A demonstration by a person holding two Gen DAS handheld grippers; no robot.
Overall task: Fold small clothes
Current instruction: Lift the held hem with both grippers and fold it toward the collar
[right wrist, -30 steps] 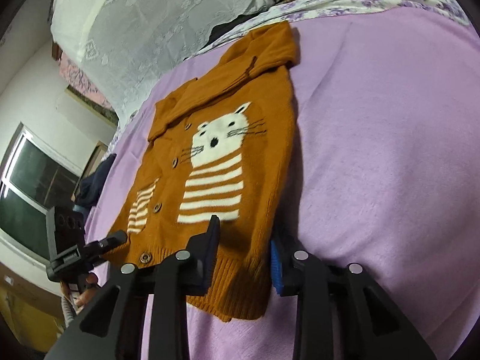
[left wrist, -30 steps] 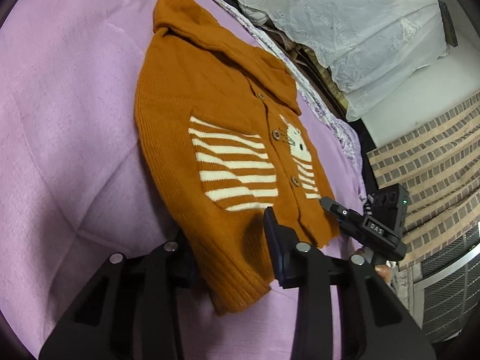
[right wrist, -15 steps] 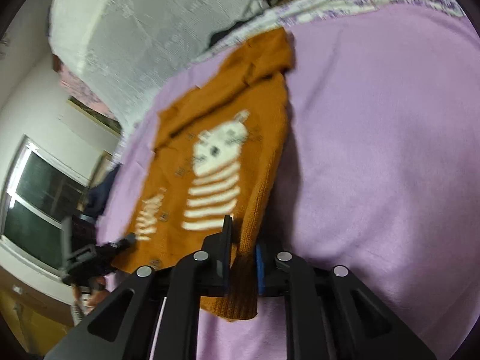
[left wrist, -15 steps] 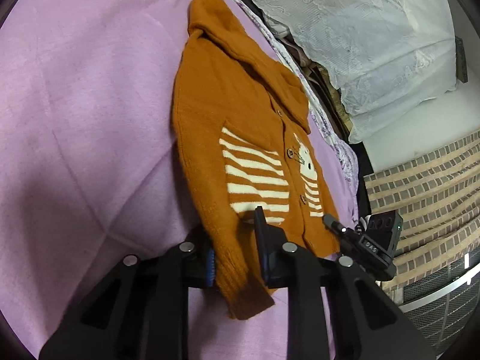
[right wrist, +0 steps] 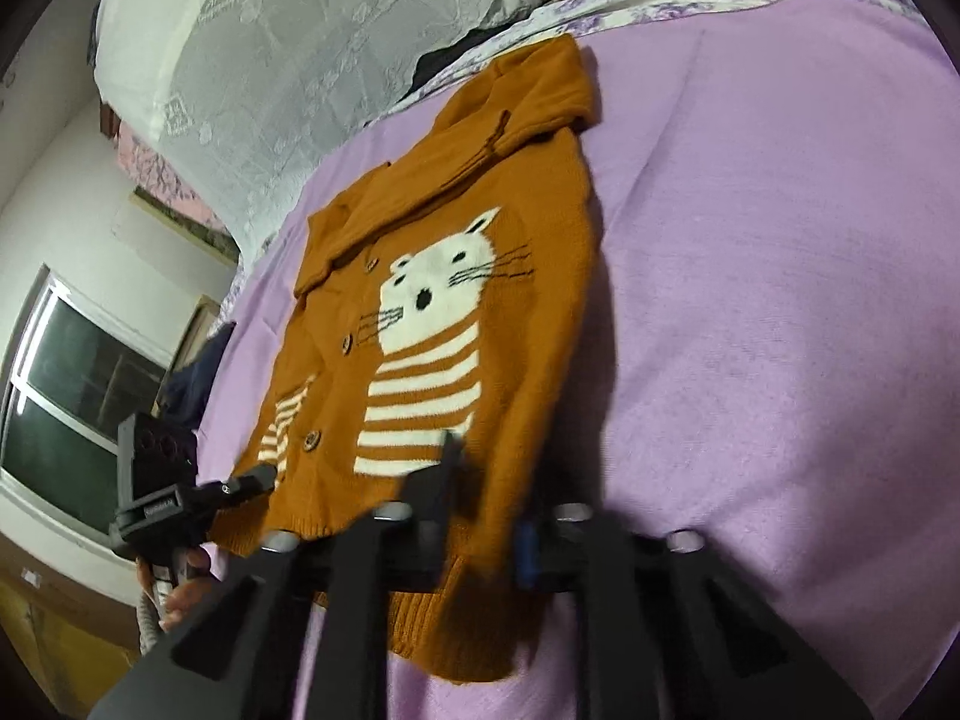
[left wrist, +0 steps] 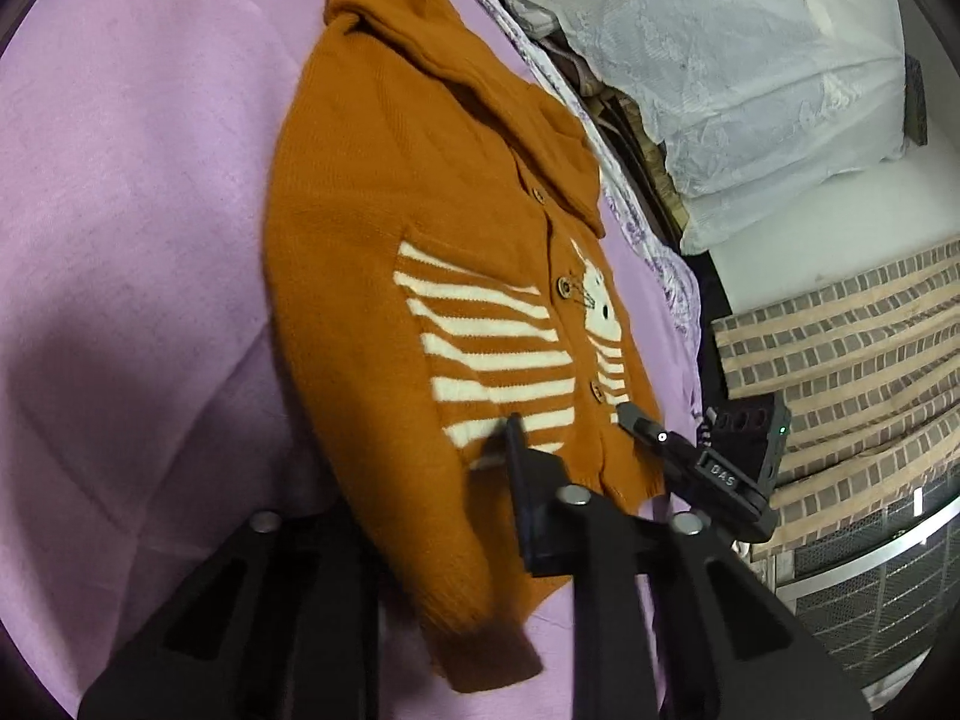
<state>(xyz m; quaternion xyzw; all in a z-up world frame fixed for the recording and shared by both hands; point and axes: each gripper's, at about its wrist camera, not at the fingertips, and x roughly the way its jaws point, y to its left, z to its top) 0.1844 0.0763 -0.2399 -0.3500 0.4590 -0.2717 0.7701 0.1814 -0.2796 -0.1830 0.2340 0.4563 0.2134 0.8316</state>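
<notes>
A small orange knit cardigan [left wrist: 384, 252] with a white cat and white stripes lies front up on a purple blanket [left wrist: 120, 228]. It also shows in the right wrist view [right wrist: 480, 276]. My left gripper [left wrist: 432, 516] is shut on the cardigan's bottom hem at its left corner. My right gripper [right wrist: 486, 510] is shut on the hem at the other corner, and it appears in the left wrist view [left wrist: 690, 456]. The left gripper appears in the right wrist view [right wrist: 198, 498]. Both hold the hem raised off the blanket.
A white lace cover [left wrist: 720, 60] and a floral sheet edge [right wrist: 660, 0] lie beyond the collar. A brick-pattern wall [left wrist: 840, 348] is on the right, a window [right wrist: 72, 408] on the left. Bare purple blanket [right wrist: 780, 300] spreads to the cardigan's right.
Both grippers closed from open onto the bottom hem, then lifted it. The lower part of the cardigan now hangs raised from the blanket.
</notes>
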